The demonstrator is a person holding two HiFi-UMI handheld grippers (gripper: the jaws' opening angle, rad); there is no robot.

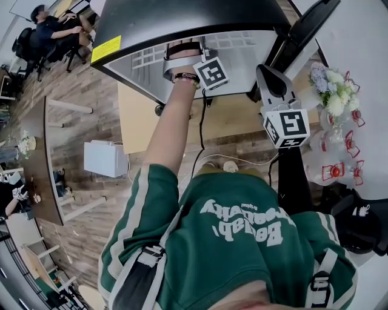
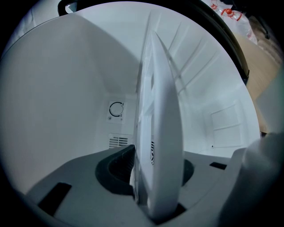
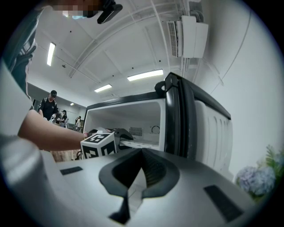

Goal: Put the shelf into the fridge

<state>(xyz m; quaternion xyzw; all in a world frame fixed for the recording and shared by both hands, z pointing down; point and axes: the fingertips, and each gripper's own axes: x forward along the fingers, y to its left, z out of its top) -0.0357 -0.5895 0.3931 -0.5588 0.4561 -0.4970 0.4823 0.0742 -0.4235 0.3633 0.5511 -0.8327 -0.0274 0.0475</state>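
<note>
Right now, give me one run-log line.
left hand-held gripper: shut on shelf, inside fridge | right hand-held gripper: shut, empty, outside fridge | door: open

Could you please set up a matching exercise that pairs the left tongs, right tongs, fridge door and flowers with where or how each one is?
Things:
1. left tongs
2. right tongs
3. fridge door
4. flowers

Place or state:
A. swung open
B. outside the fridge, shut with nothing between them
C. standing to the right of the fridge in the head view
D. reaching inside the fridge, with the white shelf between them

Pairs: 1-D, 2-B, 3-A, 4-C
</note>
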